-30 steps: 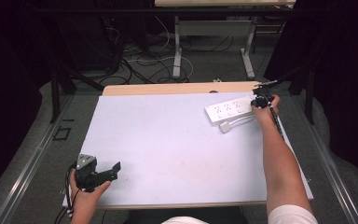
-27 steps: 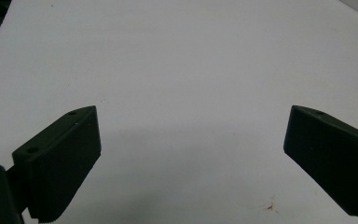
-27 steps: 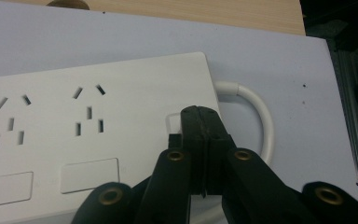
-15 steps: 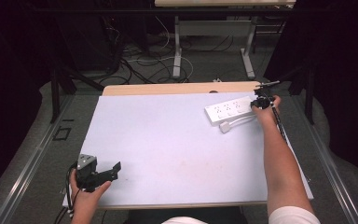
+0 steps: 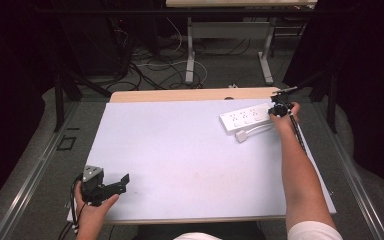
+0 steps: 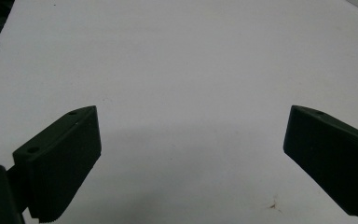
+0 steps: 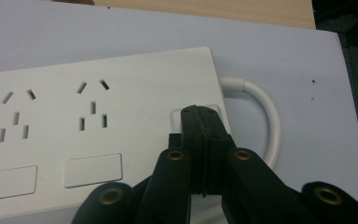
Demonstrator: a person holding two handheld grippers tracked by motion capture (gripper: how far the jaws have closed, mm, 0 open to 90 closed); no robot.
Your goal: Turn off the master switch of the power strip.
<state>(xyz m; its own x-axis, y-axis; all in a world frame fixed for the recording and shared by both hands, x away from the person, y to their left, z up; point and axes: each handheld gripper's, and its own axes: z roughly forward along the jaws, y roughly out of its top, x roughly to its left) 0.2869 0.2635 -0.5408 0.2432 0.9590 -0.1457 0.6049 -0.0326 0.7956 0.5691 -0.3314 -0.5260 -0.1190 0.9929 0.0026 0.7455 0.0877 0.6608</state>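
Observation:
A white power strip [image 5: 246, 117] lies at the far right of the white table top [image 5: 190, 150], with its white cable [image 5: 252, 132] curling back beside it. My right gripper [image 5: 279, 108] is at the strip's right end. In the right gripper view the jaws are pressed together, and their tips [image 7: 200, 116] rest on the rocker switch at the end of the power strip [image 7: 98, 140]. My left gripper [image 5: 122, 181] is near the table's front left corner, open, with bare table between its fingers [image 6: 60, 163].
A wooden strip [image 5: 190, 95] runs along the table's far edge. Beyond it the floor holds loose cables [image 5: 165, 65] and metal table legs [image 5: 190, 45]. The strip's cable [image 7: 265, 112] loops out to the right of the switch.

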